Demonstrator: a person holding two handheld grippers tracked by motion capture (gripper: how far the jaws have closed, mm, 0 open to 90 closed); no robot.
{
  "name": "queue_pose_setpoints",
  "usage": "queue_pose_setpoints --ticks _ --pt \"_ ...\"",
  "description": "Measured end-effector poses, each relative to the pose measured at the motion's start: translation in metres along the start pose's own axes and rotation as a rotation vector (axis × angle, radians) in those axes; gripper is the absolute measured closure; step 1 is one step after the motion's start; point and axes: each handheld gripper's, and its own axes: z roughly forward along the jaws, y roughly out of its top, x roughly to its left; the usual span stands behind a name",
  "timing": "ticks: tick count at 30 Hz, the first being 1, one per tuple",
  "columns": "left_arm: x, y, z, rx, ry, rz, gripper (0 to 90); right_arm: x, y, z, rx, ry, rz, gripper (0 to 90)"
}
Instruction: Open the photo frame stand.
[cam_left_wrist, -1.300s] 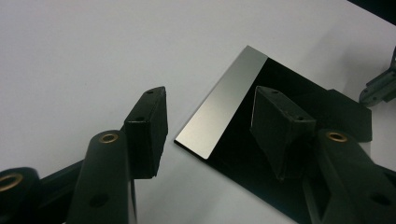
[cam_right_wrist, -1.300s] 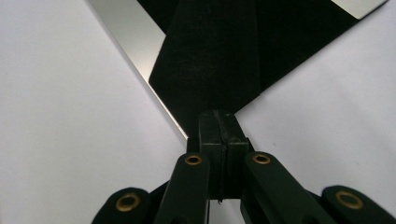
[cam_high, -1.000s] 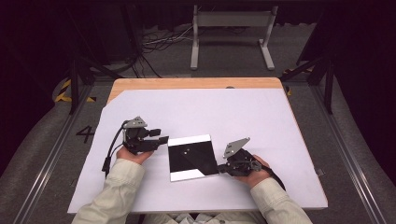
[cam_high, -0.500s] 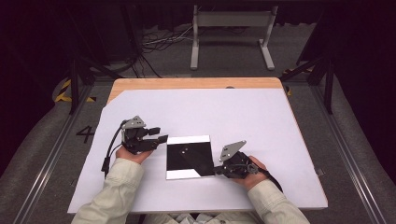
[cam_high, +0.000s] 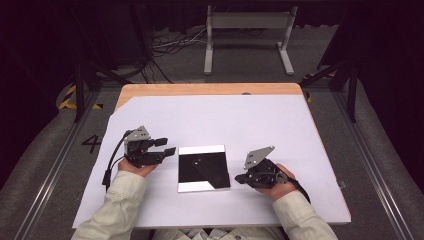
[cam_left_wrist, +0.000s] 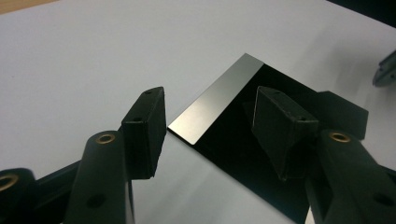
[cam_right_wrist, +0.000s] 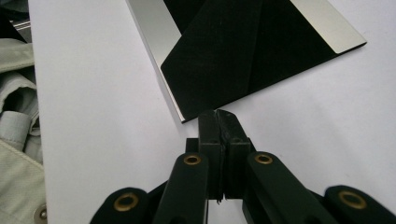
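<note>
A square black glossy plate (cam_high: 202, 167) with pale bands along two edges lies flat on the white sheet (cam_high: 225, 120). My left gripper (cam_high: 166, 146) rests at the plate's left edge, open. In the left gripper view the left gripper (cam_left_wrist: 209, 93) frames the plate's near corner (cam_left_wrist: 219, 100), and nothing is held. My right gripper (cam_high: 238, 178) lies at the plate's lower right, shut. In the right gripper view the right gripper (cam_right_wrist: 218, 115) has its closed tips right at the edge of the plate (cam_right_wrist: 224, 51), with nothing between them.
The white sheet covers most of a wooden table, whose far edge (cam_high: 200, 89) shows bare. Beyond it, on the floor, stand a grey metal frame (cam_high: 247, 30) and loose cables (cam_high: 170, 45). A sleeve (cam_right_wrist: 14, 140) lies close to the sheet's near edge.
The right gripper has shifted slightly beside the plate's corner. The plate and the left gripper have stayed where they were.
</note>
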Motion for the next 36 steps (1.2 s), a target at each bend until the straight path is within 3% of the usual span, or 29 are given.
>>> queue_pose_setpoints --ticks 7,13,17,30,36 --pt "0.003 -0.004 -0.004 0.006 -0.019 0.011 44.6 -0.003 -0.001 -0.008 -0.004 0.006 0.001 86.6" --pt "0.004 -0.006 -0.006 0.010 -0.043 0.038 44.6 -0.003 -0.001 -0.012 0.030 0.026 0.000 85.1" --pt "0.005 -0.008 -0.006 0.018 -0.039 0.022 44.6 -0.002 0.000 -0.014 0.050 0.038 -0.005 85.0" --pt "0.005 -0.009 -0.006 0.024 -0.044 0.030 45.0 0.005 0.004 0.000 0.146 0.090 -0.006 82.5" --pt "0.005 -0.009 -0.005 0.026 -0.044 0.026 44.8 0.006 0.005 0.008 0.174 0.091 0.001 82.4"
